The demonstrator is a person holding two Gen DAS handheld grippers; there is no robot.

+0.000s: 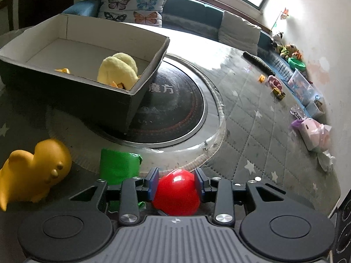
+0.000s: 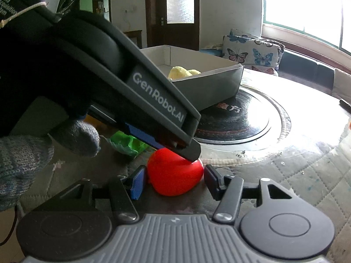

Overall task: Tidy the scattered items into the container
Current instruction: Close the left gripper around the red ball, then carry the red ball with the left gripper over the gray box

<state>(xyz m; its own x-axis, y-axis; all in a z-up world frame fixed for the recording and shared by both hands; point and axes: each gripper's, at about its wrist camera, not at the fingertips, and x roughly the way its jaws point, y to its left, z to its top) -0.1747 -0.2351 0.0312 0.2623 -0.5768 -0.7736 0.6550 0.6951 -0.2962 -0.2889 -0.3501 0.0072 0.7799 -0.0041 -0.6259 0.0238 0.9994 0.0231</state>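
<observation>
A red heart-shaped toy (image 1: 176, 191) sits between the pads of my left gripper (image 1: 176, 180), which is shut on it. In the right wrist view the same red toy (image 2: 173, 175) lies between the spread fingers of my right gripper (image 2: 174, 182), which is open, with the left gripper's body (image 2: 131, 87) above it. The grey cardboard box (image 1: 92, 96) stands ahead on a round black plate and holds a yellow plush toy (image 1: 118, 68). An orange rubber duck (image 1: 33, 171) and a green packet (image 1: 118, 166) lie on the mat beside the left gripper.
A round black plate (image 1: 175, 109) lies under the box on a quilted grey mat (image 1: 263, 131). Butterfly cushions (image 1: 133, 2) and a sofa are behind. Small toys and plastic bins (image 1: 300, 83) line the right wall. A gloved hand (image 2: 22, 153) holds the left gripper.
</observation>
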